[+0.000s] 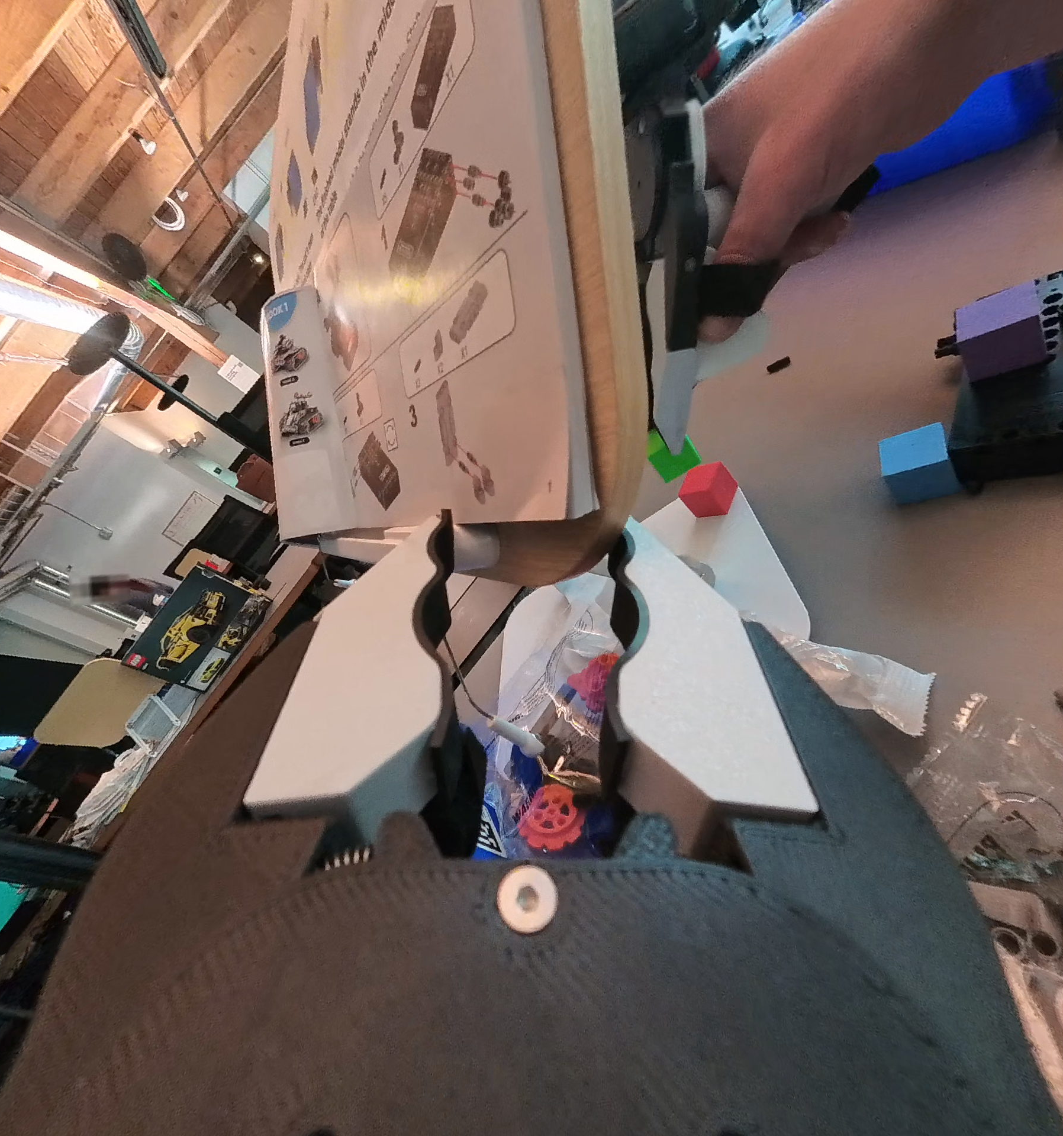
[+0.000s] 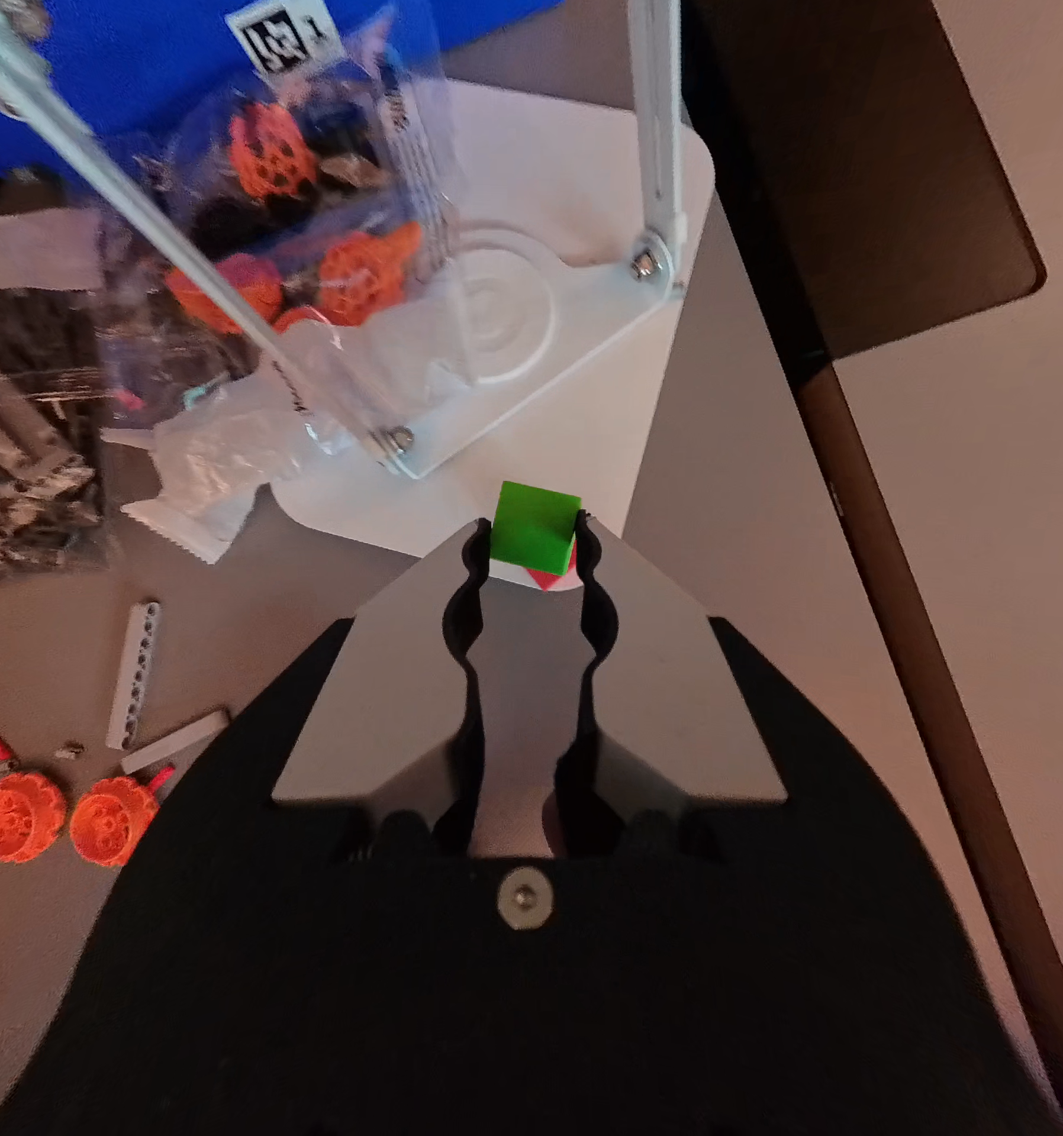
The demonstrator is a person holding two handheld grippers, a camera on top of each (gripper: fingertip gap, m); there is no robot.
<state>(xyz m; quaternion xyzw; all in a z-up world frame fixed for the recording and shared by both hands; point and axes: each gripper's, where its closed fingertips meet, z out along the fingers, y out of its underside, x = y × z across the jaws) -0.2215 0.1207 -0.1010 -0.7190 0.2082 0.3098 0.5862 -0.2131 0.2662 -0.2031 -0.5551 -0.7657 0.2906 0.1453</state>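
1. The right gripper (image 2: 532, 541) pinched the green cube (image 2: 532, 522) between the very tips of its two fingers. The green cube was just above the red cube (image 2: 544, 578), at the edge of the white stand base (image 2: 578, 381). I could not tell if the two cubes touched.

2. The hold was only at the fingertips. The green cube could have slipped or turned if the squeeze got weak.

3. In the left wrist view the red cube looked turned a bit to one side. A green cube put on it crooked could have fallen off.

4. The left gripper (image 1: 532, 541) had its fingers spread apart around the bottom of the wooden board (image 1: 603, 307) that held the instruction booklet (image 1: 430, 276). I could not tell if they touched the board. A bump there could have tipped the board.

5. The clear bag of orange gears (image 2: 283, 246) lay partly on the white stand base, near the cubes. A knock on the bag could have shaken the base and the red cube.

6. The blue cube (image 1: 913, 461) sat well apart, next to a black block model (image 1: 1033, 424).
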